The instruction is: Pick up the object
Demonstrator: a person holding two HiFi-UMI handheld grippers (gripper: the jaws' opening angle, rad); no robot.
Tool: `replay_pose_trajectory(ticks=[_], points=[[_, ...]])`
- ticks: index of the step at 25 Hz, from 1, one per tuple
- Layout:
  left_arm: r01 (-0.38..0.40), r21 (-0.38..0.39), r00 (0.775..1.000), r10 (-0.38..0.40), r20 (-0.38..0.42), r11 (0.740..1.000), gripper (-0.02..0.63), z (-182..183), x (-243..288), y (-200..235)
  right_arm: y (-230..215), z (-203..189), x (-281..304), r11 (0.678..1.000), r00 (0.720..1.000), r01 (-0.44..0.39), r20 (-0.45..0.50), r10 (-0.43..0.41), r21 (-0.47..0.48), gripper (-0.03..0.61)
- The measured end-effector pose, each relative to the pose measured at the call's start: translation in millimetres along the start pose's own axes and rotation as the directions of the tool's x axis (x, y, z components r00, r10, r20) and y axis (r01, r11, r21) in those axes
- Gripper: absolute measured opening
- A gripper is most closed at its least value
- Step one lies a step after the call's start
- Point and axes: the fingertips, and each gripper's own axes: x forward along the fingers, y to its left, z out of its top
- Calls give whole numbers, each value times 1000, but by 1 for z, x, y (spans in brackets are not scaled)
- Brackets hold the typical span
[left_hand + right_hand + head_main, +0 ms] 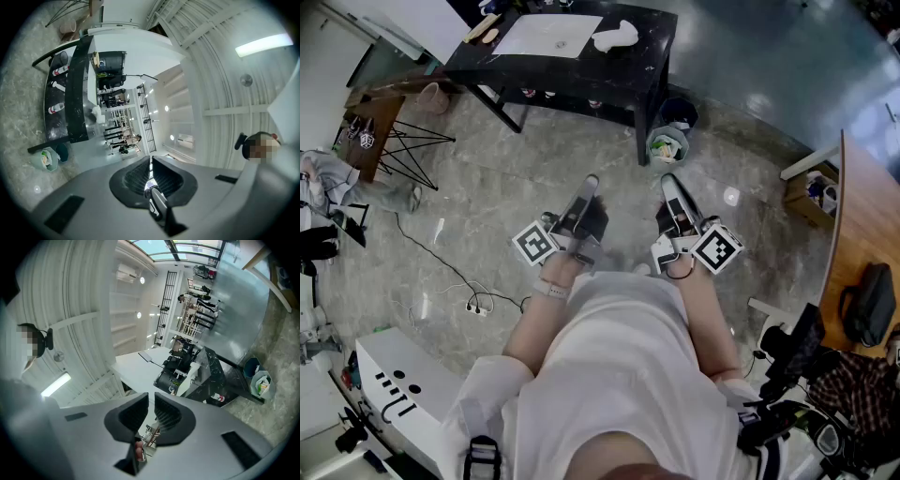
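Note:
A white crumpled object (616,36) lies on the black table (647,56) at the far side of the room, beside a white sheet (548,36). I stand well back from it on the stone floor. My left gripper (589,183) and right gripper (668,180) are held side by side in front of my body and point toward the table. In the left gripper view the jaws (151,159) stand together with nothing between them. The right gripper view shows the same, with its jaws (151,397) closed and empty. The table shows sideways in both gripper views (75,93) (213,373).
A bin (667,145) with rubbish and a dark bucket (680,112) stand at the table's near right leg. A wooden desk (862,225) with a black bag (867,305) is on the right. A cable with a power strip (473,305) and a low side table (375,122) are on the left.

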Motion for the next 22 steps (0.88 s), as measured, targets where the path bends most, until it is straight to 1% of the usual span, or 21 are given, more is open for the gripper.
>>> replay_pose_trajectory(ticks=[6,10,16,19,22], points=[[7,-2,1000,-7,-15,1000,8,-1,6,3,-3,3,-1,1000,1000,7,10,-6,-11,51],[16,-14,999,-17,-27,1000,6,7,16,12,-11,8,8,1000,999,26,24,-25,-17,51],[11,-46,999,-13,-42,999,6,45,54,50,-39,22,57,998,998,57,37,-56,-25,51],[7,-68,999,-10,-45,998,7,71,75,71,-55,27,88,996,996,83,33,-82,-37,51],[2,-86,999,-5,-40,996,6,104,93,90,-72,30,125,994,993,111,27,-111,-21,51]])
